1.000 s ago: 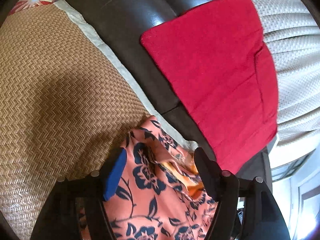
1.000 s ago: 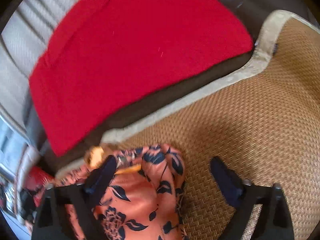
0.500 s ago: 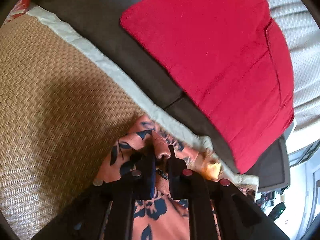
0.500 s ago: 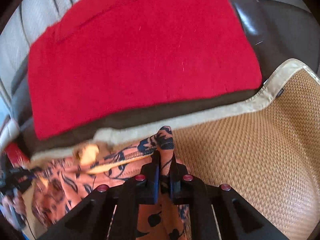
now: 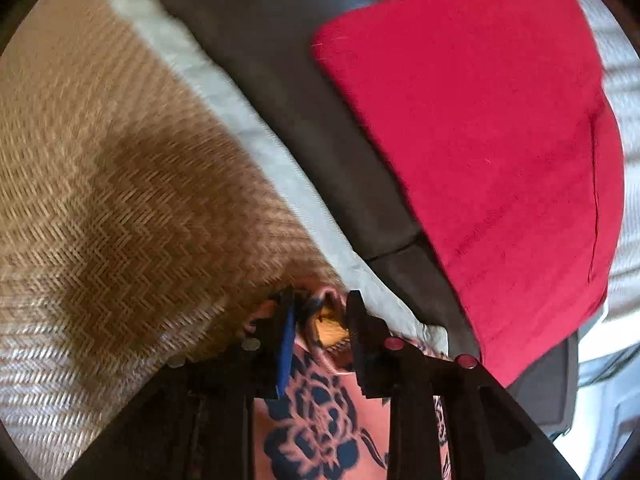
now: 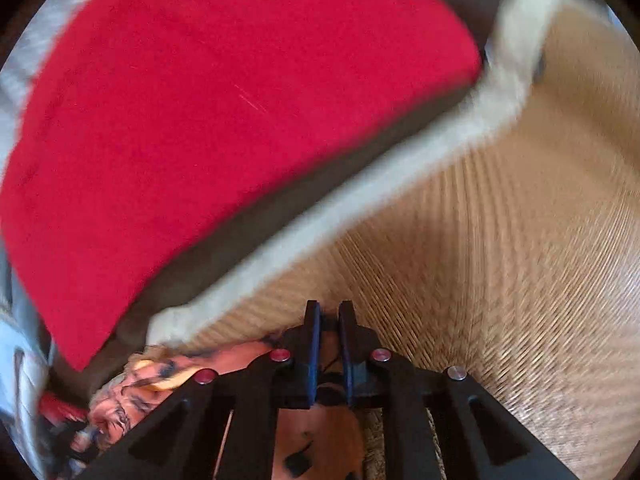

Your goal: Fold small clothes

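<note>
A small orange garment with dark blue flowers lies on a woven tan mat. My left gripper stands over its upper edge with the jaws partly apart and a fold of the cloth between them, not pinched tight. In the right wrist view my right gripper is shut on the same garment, which hangs below the fingers and trails off to the left.
A red cloth lies over the dark leather sofa back; it also shows in the right wrist view. The mat has a cream border. Pale ribbed fabric lies at the far right.
My left gripper, shut on the cloth half a second ago, has opened partway. My right gripper stays shut on the garment and has moved; both views are blurred by motion.
</note>
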### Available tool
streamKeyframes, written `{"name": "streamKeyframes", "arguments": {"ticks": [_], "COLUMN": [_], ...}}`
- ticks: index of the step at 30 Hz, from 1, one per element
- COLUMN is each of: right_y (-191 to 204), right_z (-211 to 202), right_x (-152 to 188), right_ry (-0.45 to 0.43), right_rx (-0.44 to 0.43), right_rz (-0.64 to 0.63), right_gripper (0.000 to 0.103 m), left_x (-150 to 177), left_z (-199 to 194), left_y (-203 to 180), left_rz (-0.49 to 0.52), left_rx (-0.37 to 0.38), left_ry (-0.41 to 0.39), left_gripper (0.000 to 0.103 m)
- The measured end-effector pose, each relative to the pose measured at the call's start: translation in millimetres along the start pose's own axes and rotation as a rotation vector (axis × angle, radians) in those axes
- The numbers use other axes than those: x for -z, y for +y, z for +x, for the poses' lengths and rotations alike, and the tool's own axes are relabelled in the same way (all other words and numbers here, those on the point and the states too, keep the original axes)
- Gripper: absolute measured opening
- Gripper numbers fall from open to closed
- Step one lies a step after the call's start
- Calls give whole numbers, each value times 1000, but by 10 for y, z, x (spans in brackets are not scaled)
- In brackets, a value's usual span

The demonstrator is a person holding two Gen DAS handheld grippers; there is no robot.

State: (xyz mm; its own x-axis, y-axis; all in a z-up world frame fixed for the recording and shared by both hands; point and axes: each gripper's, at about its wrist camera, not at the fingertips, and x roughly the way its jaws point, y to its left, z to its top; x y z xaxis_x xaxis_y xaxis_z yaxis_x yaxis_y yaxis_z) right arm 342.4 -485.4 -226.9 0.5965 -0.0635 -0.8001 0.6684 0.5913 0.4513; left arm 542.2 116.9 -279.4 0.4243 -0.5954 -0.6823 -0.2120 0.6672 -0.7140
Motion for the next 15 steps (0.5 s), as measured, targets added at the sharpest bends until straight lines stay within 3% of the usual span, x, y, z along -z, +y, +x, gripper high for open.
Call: {"name": "streamKeyframes", "arguments": {"ticks": [2,4,6,10,15], "right_y": [-106,-130,-131,40,502], "right_z": [-1,-162,-335,-641,-890], "right_x": [-49,-101,-115,-27,408], "right_ry": [2,-46,-92,-116,-45], "right_rx": [-58,-59,-90,-122,-168], "right_rz": [60,75,78,1,-192], "right_gripper": [13,13,13,13,13], "left_x": [-47,-62,12,295,912], "left_z": [-84,-297,-543,-722,-718], "left_y": [-16,-113,-284,-599,-796], "left_rz": [-7,37,120,277,477], "left_rx": [6,-23,-52,-89,-209], "left_ry": [-26,-123,-203,-185,-114], "left_gripper": [31,53,60,60,63]}}
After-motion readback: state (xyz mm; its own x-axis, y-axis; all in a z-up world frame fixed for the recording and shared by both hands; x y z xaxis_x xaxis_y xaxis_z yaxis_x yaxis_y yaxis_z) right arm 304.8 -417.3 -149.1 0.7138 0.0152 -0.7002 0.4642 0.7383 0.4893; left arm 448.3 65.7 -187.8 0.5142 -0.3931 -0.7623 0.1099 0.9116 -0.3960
